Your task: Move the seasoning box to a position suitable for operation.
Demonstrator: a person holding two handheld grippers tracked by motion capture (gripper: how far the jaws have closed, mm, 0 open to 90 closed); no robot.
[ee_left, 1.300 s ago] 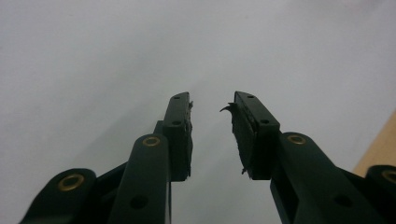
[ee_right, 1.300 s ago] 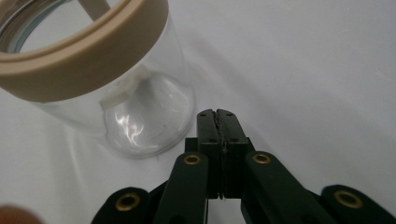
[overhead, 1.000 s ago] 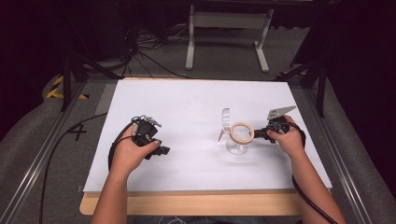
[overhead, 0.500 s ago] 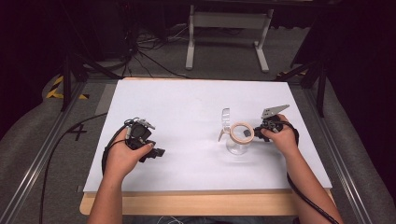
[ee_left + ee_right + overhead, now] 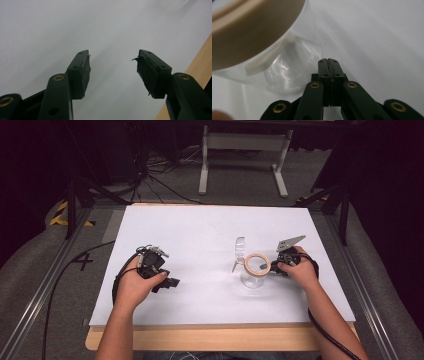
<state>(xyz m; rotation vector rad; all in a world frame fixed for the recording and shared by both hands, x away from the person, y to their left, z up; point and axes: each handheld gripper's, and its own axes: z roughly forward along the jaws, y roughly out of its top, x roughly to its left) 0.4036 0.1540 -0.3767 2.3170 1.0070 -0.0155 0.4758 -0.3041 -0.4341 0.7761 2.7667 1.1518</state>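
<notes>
Currently the left tongs [image 5: 113,72] hover over the white bench [image 5: 200,235] near its front edge, jaws spread with nothing between them. Right tongs [image 5: 329,75] are fully closed, empty, just beside a clear glass jar [image 5: 253,275] with a tan rim [image 5: 257,263].

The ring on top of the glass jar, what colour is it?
Tan ring, clearest in the high view.

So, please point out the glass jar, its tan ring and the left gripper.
Glass jar [image 5: 252,279]: high view, on its clear wall below the ring.
Tan ring [image 5: 248,263]: high view, on the ring's left band.
Left gripper [image 5: 172,283]: high view, between the jaw tips.
</notes>
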